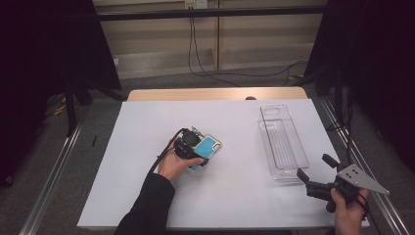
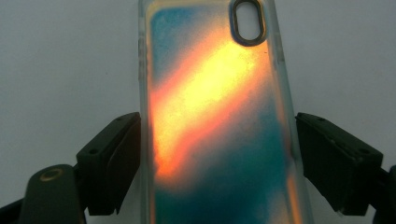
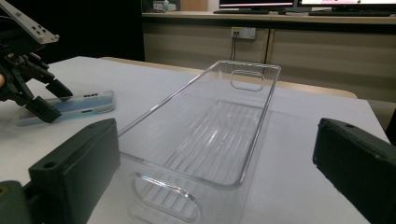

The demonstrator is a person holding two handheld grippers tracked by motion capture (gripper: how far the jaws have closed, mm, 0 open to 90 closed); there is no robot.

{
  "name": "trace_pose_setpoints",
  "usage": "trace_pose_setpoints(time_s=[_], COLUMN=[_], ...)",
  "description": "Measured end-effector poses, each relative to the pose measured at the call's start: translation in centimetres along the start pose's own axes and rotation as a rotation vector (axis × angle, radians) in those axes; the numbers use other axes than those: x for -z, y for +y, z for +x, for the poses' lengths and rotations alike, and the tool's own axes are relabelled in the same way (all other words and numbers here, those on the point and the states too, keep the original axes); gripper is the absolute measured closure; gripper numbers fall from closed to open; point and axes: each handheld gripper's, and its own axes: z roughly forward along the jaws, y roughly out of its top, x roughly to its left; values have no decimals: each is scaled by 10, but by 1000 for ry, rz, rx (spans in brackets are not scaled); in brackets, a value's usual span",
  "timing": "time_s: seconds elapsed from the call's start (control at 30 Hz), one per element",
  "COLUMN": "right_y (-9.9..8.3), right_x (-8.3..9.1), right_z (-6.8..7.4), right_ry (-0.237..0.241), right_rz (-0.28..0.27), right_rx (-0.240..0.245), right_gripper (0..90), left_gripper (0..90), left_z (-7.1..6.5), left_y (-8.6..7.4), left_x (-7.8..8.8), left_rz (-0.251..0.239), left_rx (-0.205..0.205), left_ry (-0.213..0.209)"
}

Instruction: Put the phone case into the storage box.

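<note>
A phone case (image 1: 209,146) with a blue and orange back and a clear rim lies flat on the white table (image 1: 147,186), left of centre. My left gripper (image 1: 199,149) reaches down over its near end. In the left gripper view both black jaws sit against the long sides of the phone case (image 2: 215,116), so my left gripper (image 2: 217,154) is shut on it. My right gripper (image 1: 315,165) is held at the table's right front corner, open, with nothing between its jaws. From there my right gripper (image 3: 215,158) faces a clear plastic tray (image 3: 261,116), with the phone case (image 3: 84,105) and left gripper (image 3: 52,100) beyond.
The clear tray (image 1: 265,139) lies lengthwise on the right half of the table and is empty. A wooden strip (image 1: 215,93) edges the table's far side. Metal rails run along both sides, and cables trail on the floor behind.
</note>
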Motion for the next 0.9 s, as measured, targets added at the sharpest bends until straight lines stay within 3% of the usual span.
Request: trace_pose_setpoints(time_s=[0.43, 0.67, 0.7, 0.9], right_y=[0, 0, 0, 0], right_x=[0, 0, 0, -1], right_z=[0, 0, 0, 1], right_ry=[5, 4, 4, 7], right_rz=[0, -1, -1, 1], right_rx=[2, 1, 1, 2], right_gripper=[3, 2, 2, 3], left_gripper=[172, 172, 172, 171], left_z=[-2, -1, -1, 0], left_y=[0, 1, 1, 1], left_x=[3, 11, 11, 17], left_rz=[-22, -61, -66, -102], left_rx=[13, 38, 27, 53], left_ry=[-23, -3, 12, 62])
